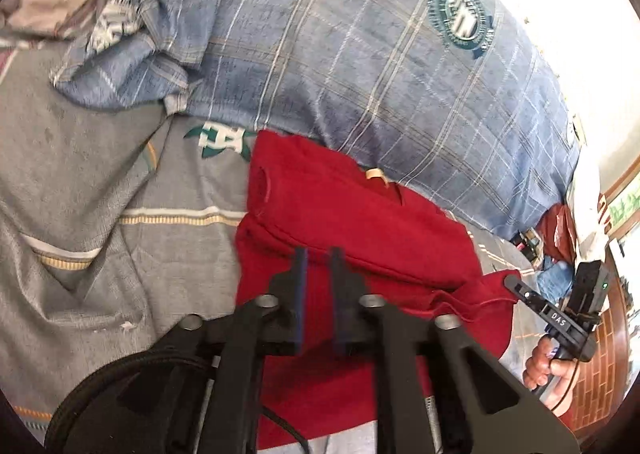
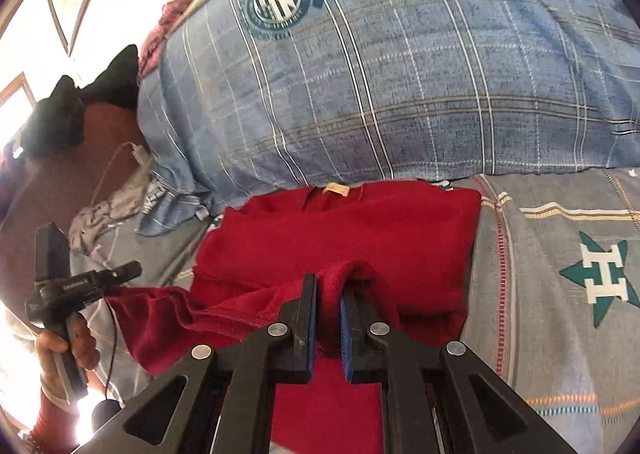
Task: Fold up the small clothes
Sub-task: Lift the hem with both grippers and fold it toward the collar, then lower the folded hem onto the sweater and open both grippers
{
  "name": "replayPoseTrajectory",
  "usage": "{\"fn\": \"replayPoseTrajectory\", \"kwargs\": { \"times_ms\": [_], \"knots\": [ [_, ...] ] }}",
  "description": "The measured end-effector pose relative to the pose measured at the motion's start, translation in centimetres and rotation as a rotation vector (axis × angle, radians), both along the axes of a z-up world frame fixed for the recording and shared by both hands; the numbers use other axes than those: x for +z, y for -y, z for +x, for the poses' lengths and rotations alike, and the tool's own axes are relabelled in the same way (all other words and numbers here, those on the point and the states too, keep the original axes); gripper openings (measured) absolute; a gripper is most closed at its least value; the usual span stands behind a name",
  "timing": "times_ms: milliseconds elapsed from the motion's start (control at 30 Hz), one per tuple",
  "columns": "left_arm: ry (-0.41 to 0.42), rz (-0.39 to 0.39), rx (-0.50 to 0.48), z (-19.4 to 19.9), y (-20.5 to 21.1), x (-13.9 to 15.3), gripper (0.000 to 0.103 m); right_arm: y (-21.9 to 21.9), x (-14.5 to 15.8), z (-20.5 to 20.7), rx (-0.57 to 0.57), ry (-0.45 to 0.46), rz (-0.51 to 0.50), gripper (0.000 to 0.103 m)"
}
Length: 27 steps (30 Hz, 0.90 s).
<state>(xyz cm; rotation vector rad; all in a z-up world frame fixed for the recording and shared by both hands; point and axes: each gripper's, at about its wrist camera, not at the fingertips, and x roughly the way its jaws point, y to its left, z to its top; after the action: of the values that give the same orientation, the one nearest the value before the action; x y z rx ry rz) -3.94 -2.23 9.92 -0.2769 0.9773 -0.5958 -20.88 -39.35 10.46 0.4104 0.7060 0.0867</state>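
A small red garment [image 1: 352, 205] lies partly folded on the grey bed sheet, its neck label toward the pillow; it also shows in the right wrist view [image 2: 360, 225]. My left gripper [image 1: 318, 258] holds a fold of its near edge between nearly closed fingers; the fabric runs under the fingers. My right gripper [image 2: 328, 286] is shut on a raised loop of the red fabric. In the left wrist view the right gripper [image 1: 516, 286] pinches the garment's right corner. In the right wrist view the left gripper [image 2: 132, 270] pinches the left corner, lifted off the bed.
A large blue plaid pillow [image 1: 360, 53] lies just behind the garment, also in the right wrist view [image 2: 400, 73]. The grey sheet [image 1: 100, 193] with a green star H logo [image 2: 600, 278] spreads around. Crumpled cloth [image 1: 48, 1] sits far left. A brick-pattern floor [image 1: 600, 374] lies beyond the bed edge.
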Motion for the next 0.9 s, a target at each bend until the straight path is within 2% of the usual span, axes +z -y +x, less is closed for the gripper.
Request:
{"fn": "replayPoseTrajectory", "kwargs": {
  "times_ms": [67,133,200,333,467,533,600,633,667,700,800,900],
  "knots": [
    [-0.049,-0.035,-0.012,0.9,-0.2,-1.2,0.061,0.4,-0.7,0.7,-0.005,-0.016,0.013,0.009],
    [-0.096,-0.058,-0.004,1.6,-0.5,-2.6,0.062,0.5,-1.2,1.1,-0.013,-0.026,0.030,0.009],
    [-0.118,-0.045,-0.022,1.9,-0.4,-3.3,0.062,0.5,-1.4,1.2,-0.015,-0.032,0.030,0.009],
    [-0.120,-0.025,-0.077,1.7,-0.5,-4.1,0.062,0.5,-1.6,1.4,-0.006,-0.048,0.021,0.009],
    [-0.123,-0.045,-0.097,1.9,-0.9,-4.2,0.065,0.6,-1.8,1.6,0.000,-0.052,0.026,0.009],
    [-0.123,-0.020,-0.113,2.0,-0.5,-4.6,0.065,0.6,-1.8,1.6,-0.001,-0.050,0.026,0.009],
    [-0.104,0.042,-0.135,2.0,0.4,-5.0,0.064,0.6,-1.9,1.6,-0.001,-0.049,0.027,0.009],
    [-0.098,0.066,-0.146,1.9,0.7,-5.1,0.063,0.6,-1.9,1.7,-0.002,-0.050,0.026,0.009],
    [-0.092,0.087,-0.159,1.8,1.1,-5.4,0.049,0.5,-1.9,1.7,-0.005,-0.051,0.026,0.009],
    [-0.085,0.120,-0.178,1.6,1.7,-5.5,0.029,0.6,-1.9,1.8,-0.006,-0.051,0.028,0.009],
    [-0.068,0.165,-0.179,1.7,2.2,-5.5,0.010,0.9,-1.7,1.8,-0.007,-0.043,0.038,0.009],
    [-0.037,0.173,-0.154,2.5,2.4,-4.4,0.008,1.2,-1.1,2.0,-0.008,-0.025,0.041,0.009]
  ]
}}
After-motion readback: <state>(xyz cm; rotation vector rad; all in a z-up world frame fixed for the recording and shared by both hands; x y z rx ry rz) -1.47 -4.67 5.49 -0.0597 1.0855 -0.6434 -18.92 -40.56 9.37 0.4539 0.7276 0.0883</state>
